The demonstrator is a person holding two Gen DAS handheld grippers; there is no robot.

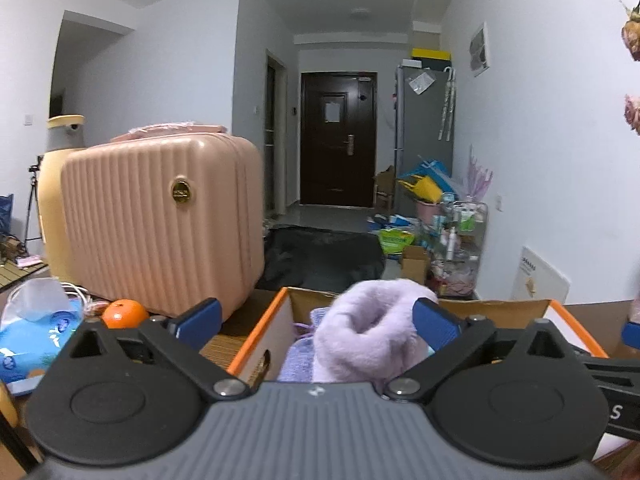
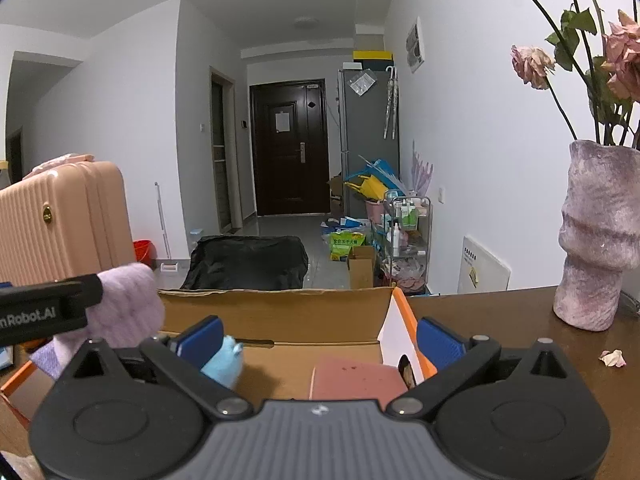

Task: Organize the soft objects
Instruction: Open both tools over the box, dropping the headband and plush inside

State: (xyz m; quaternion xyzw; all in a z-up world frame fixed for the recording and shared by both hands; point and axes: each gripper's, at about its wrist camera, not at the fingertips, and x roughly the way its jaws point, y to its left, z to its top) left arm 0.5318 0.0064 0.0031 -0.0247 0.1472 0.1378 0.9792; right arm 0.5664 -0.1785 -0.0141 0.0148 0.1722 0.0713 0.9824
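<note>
A cardboard box with orange rim (image 1: 260, 332) (image 2: 280, 312) stands on the wooden table. My left gripper (image 1: 316, 322) is open over the box's left end; a fluffy lilac soft item (image 1: 368, 332) (image 2: 128, 304) lies between its blue pads, touching the right pad (image 1: 434, 326). A lavender knit cloth (image 1: 298, 356) lies under it in the box. My right gripper (image 2: 318, 340) is open and empty over the box's right end. Inside the box are a light blue plush toy (image 2: 226, 364) and a pink item (image 2: 356, 380).
A pink ribbed suitcase (image 1: 160, 224) (image 2: 60, 220) stands left of the box, with an orange (image 1: 125, 314) and a blue tissue pack (image 1: 32, 336) beside it. A mauve vase (image 2: 596, 236) with dried roses stands at the right. A petal (image 2: 613, 358) lies on the table.
</note>
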